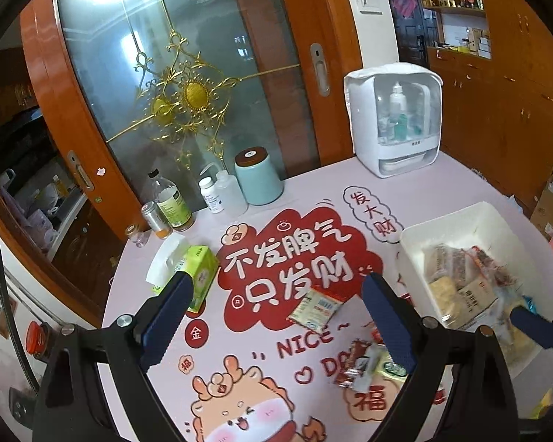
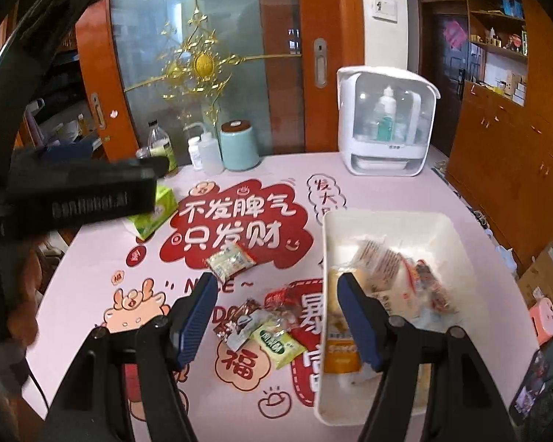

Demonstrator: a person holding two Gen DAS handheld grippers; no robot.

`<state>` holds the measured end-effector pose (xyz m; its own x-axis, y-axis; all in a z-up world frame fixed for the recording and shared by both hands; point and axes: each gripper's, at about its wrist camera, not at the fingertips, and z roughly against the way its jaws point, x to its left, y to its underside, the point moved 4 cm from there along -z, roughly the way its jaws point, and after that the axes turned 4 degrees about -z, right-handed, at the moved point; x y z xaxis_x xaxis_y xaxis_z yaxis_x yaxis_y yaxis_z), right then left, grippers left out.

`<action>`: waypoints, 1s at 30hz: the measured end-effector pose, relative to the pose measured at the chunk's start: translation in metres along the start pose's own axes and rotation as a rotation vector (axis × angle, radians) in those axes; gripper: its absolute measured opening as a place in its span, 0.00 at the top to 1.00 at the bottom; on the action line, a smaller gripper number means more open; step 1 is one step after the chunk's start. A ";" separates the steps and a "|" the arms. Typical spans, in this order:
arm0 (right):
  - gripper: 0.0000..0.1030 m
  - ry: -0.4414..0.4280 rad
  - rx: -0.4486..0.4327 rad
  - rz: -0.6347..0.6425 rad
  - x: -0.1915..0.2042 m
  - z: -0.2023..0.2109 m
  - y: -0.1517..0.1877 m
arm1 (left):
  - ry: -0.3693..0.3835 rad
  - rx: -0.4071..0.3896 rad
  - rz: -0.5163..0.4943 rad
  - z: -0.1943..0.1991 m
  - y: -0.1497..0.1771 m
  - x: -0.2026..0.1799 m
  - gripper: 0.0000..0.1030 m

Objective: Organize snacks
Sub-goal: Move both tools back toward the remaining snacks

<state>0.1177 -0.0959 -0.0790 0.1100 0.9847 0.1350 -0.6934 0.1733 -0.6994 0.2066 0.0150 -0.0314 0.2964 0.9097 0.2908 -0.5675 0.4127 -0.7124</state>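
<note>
Both tongs hang above the bench [image 1: 442, 184], whose pink cover carries red cartoon lettering, and neither pinches anything. The left tongs [image 1: 276, 287] stand spread wide with only air between their blue pads; below them a single pale snack packet [image 1: 315, 309] lies flat on the red patch of the cover. The right tongs [image 2: 276, 287] are also parted, somewhat less widely, and empty; their right finger shows in front of the near wall of the white bin [image 2: 390, 217], their left finger over the open cover. The white bin sits on the right side of the bench and already holds a jumble of wrapped snacks [image 2: 394, 261], among them a yellow-orange pack against its near left wall. Just left of the bin, a small heap of loose snacks [image 2: 265, 328] rests on the cover, including a green-and-white sachet and a dark red wrapper. Farther back stand a green tissue box [image 1: 201, 276], several bottles [image 1: 173, 202], a teal canister [image 1: 258, 176] and a white lidded organiser [image 1: 394, 118], all against the glass sliding door.
</note>
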 end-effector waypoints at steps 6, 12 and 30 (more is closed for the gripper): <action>0.34 -0.030 0.030 0.025 0.020 -0.034 0.046 | 0.028 0.023 -0.070 -0.042 0.023 0.011 0.10; 0.34 -0.011 0.093 0.019 0.039 -0.072 0.083 | 0.192 0.116 -0.241 -0.101 0.054 0.004 0.10; 0.34 0.049 0.204 -0.109 0.055 -0.151 0.114 | 0.476 0.382 -0.483 -0.245 0.070 -0.053 0.10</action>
<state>0.1521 -0.0195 -0.2569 0.2232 0.9609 0.1642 -0.8045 0.2767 -0.5256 0.3390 -0.0159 -0.2532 0.8270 0.5428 0.1462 -0.4911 0.8242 -0.2821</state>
